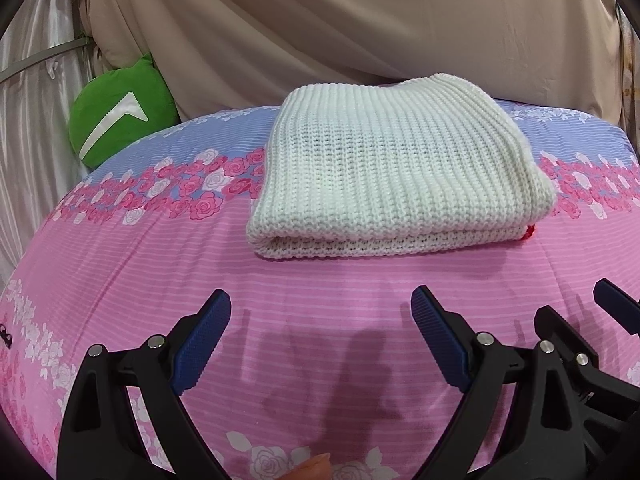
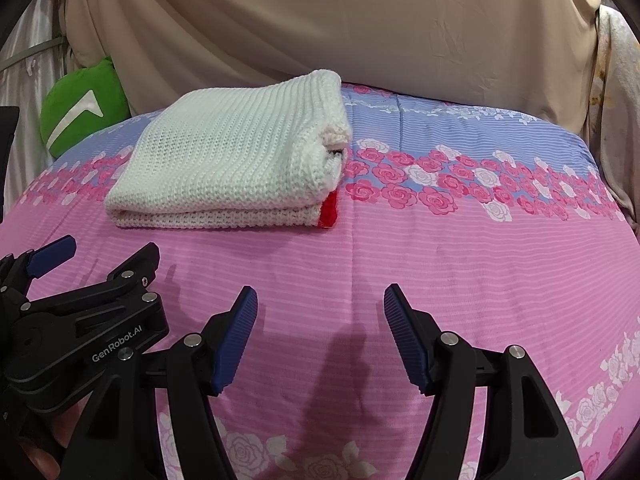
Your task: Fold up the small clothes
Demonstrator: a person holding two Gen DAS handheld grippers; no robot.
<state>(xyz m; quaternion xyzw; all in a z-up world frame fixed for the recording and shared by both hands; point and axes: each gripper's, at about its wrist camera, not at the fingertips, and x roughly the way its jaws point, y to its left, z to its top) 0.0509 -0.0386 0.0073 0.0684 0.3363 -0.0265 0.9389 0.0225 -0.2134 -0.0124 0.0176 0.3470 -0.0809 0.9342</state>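
Already folded, the knit [image 1: 392,168] lies on the bed [image 1: 320,320], well ahead of both grippers. Left gripper [image 1: 320,312] and right gripper [image 2: 320,312] hover with fingers apart, holding nothing. It looks soft, thick and floppy, likely light; pinch through all layers at the near folded edge.

Folded knit [image 1: 394,168]: on the bed [image 1: 312,280], toward its far side, before the draped sheet [image 1: 360,20].
Cushion [image 1: 120,112]: behind the bed's far left edge, left of the knit.
Left gripper [image 1: 320,332]: over the bed's near part, before the knit, apart from it.
Right gripper [image 2: 320,320]: just right of the left one, knit ahead to its left.
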